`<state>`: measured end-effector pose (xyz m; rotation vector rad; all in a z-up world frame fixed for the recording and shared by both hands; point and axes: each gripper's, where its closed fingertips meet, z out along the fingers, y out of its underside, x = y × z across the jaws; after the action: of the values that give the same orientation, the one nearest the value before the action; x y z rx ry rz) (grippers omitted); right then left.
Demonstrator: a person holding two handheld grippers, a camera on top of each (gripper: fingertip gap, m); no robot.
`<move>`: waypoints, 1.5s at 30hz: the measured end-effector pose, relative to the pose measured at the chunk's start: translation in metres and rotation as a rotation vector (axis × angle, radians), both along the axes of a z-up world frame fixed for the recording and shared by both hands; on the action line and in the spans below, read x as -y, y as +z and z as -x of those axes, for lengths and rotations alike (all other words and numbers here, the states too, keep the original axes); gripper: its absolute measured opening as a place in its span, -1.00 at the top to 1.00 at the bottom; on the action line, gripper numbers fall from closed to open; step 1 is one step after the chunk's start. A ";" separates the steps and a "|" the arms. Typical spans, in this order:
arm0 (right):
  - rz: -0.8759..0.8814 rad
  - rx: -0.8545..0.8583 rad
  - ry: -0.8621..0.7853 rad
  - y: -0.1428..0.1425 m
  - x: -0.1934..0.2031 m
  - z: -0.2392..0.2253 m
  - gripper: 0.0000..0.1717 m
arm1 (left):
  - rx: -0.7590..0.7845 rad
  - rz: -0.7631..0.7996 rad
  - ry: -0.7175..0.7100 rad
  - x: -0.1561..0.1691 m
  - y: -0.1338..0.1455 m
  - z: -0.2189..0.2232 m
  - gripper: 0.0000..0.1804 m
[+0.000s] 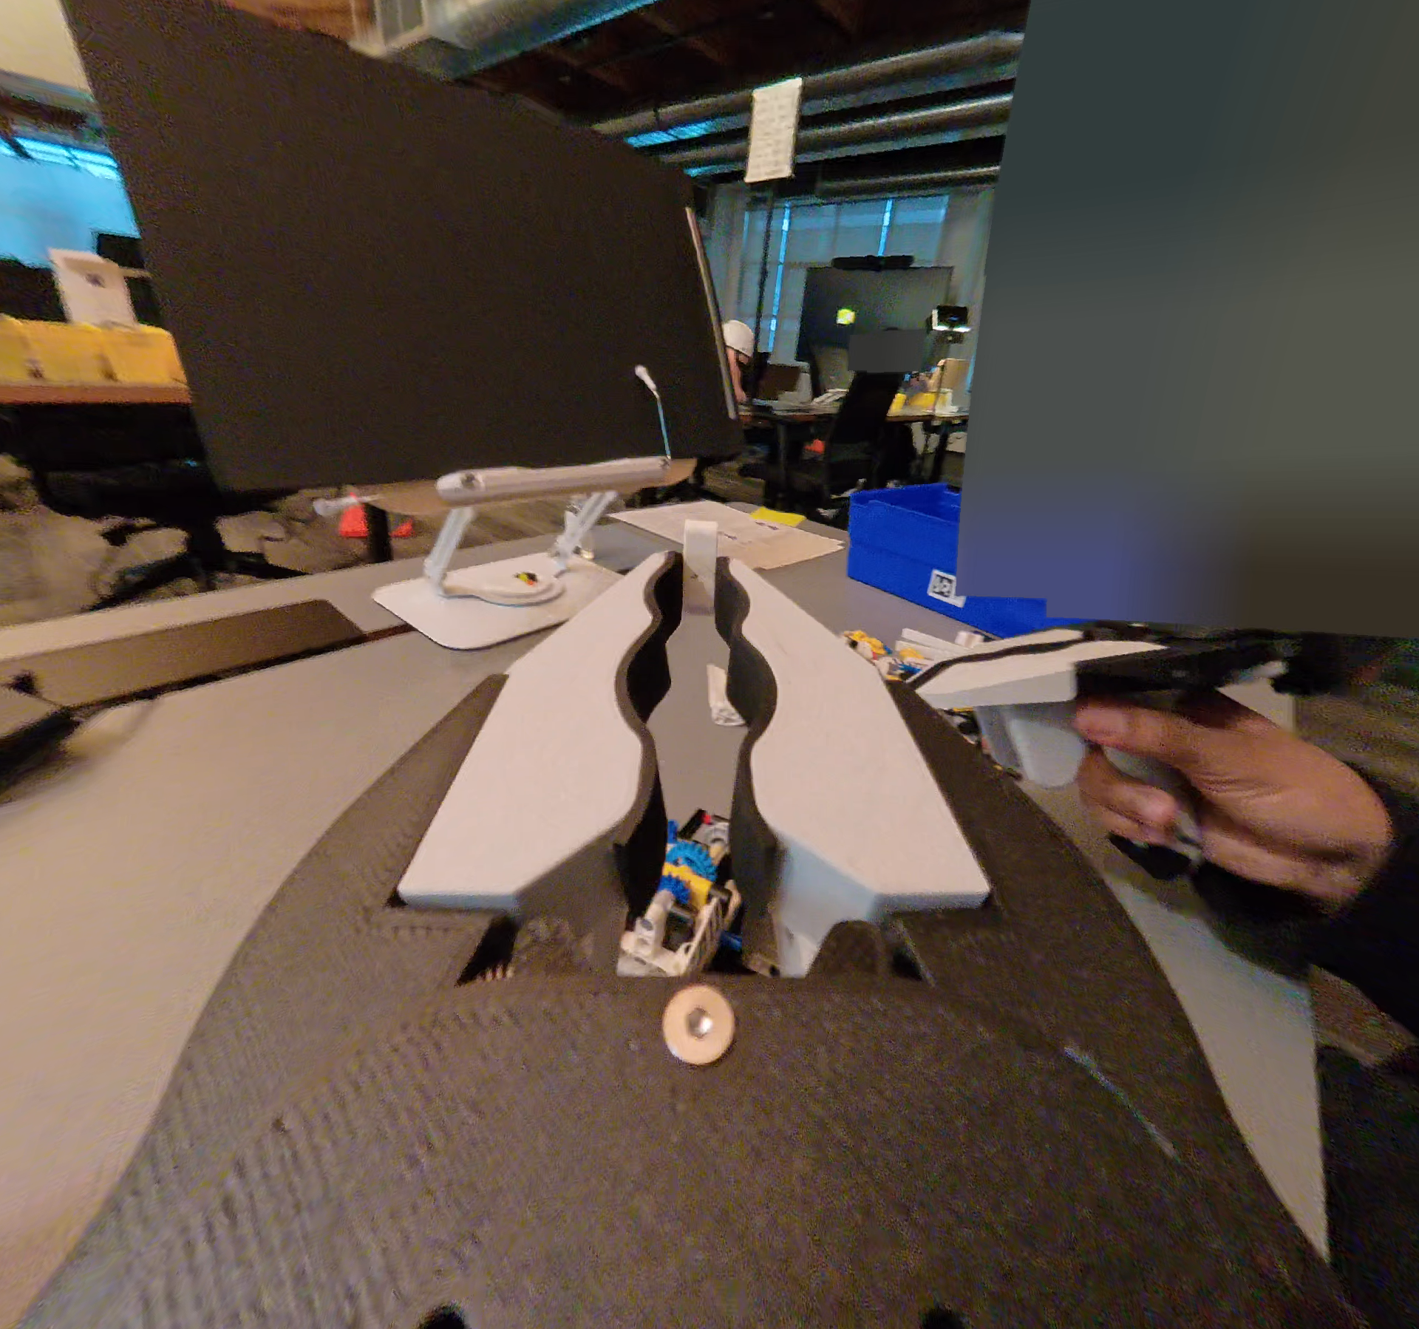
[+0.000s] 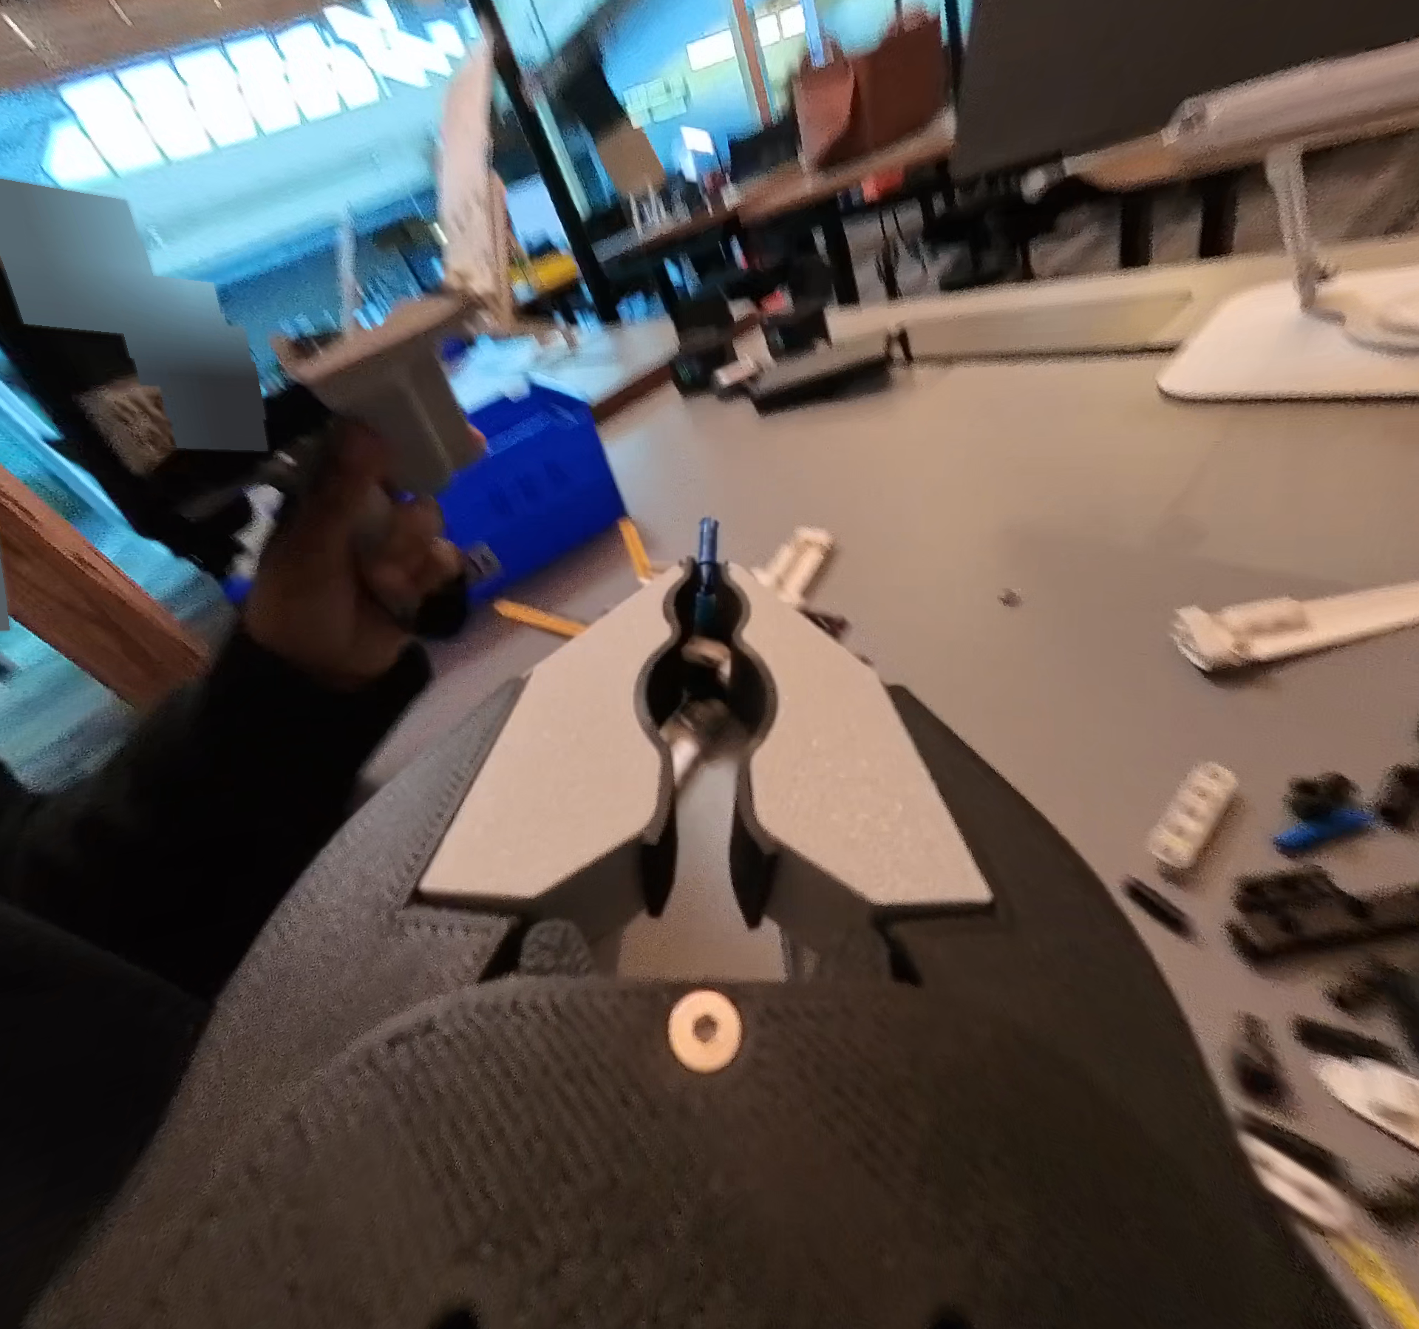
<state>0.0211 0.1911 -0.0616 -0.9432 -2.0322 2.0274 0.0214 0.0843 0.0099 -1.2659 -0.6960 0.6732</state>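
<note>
My left gripper is shut on a white flat toy beam that stands upright between its fingertips, above the grey table. A small toy build with a blue gear and yellow and white parts shows low between the fingers. My right gripper is shut on a small blue pin that sticks out past its tips. The right gripper also shows in the left wrist view, held by a hand. The left gripper's body shows in the right wrist view, in a hand.
A blue bin stands at the table's far side and also shows in the right wrist view. A dark monitor stands on a white stand. Loose white, black and blue toy parts and yellow sticks lie on the table.
</note>
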 end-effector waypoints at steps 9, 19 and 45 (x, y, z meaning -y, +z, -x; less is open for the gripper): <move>-0.602 0.121 -0.308 -0.079 -0.125 0.063 0.82 | 0.076 -0.105 -0.099 -0.011 -0.012 0.004 0.93; -0.345 -0.250 -0.215 0.003 -0.099 0.033 0.54 | 0.262 -0.341 -0.413 -0.058 -0.025 -0.010 0.94; -0.541 -0.726 -0.067 0.036 -0.027 -0.005 0.75 | 0.534 -0.568 -0.911 -0.074 -0.010 -0.039 0.45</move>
<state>0.0264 0.2184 -0.0261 -0.1302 -1.8977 1.3549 0.0602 0.1579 -0.0005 -1.0634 -0.5856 -0.5974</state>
